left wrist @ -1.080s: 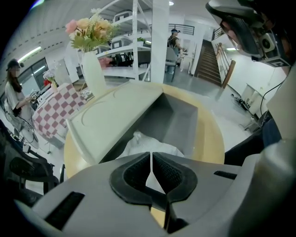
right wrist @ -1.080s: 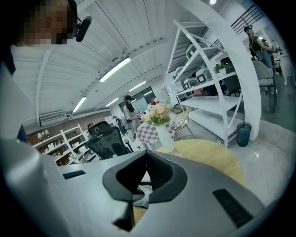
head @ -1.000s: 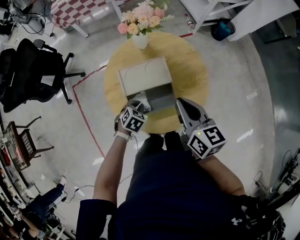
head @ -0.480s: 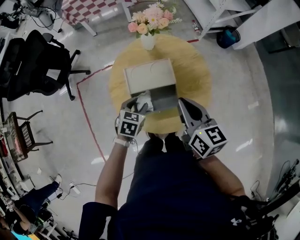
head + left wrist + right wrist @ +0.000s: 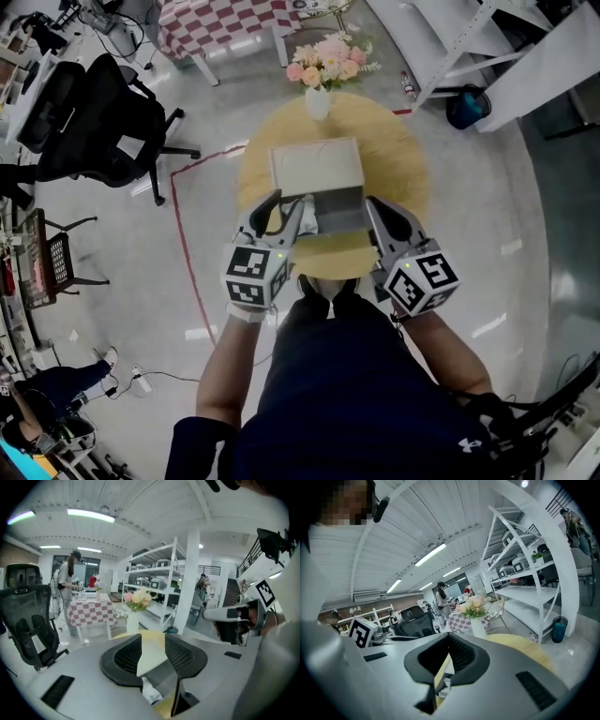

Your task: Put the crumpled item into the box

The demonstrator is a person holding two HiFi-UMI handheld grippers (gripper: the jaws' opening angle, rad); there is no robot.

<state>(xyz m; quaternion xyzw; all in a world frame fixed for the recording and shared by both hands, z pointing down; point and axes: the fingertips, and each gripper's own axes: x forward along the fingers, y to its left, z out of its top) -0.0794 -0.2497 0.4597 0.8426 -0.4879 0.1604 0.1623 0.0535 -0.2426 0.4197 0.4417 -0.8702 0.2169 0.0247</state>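
Note:
An open box [image 5: 316,167] stands on the round yellow table [image 5: 403,164], its pale lid [image 5: 152,656] tipped back and its grey inside [image 5: 339,208] facing me. The white crumpled item [image 5: 307,221] lies at the left edge of the box's opening, free of both grippers. It looks to be inside. My left gripper [image 5: 277,208] hovers just short of it, jaws apart and closing, nothing between them. In the left gripper view the item [image 5: 151,693] shows below that gripper [image 5: 153,637]. My right gripper [image 5: 389,214] is shut and empty at the box's right. From there [image 5: 449,637] the item [image 5: 445,686] shows below.
A white vase of pink flowers [image 5: 322,70] stands at the table's far edge. A black office chair [image 5: 94,122] and a checkered table [image 5: 220,23] stand to the left. White shelving [image 5: 450,37] and a blue bin [image 5: 466,105] are at the right. Red tape [image 5: 183,253] marks the floor.
The left gripper let go of the crumpled item at the box's left edge, opened, and drew back toward me. The right gripper stayed shut beside the box.

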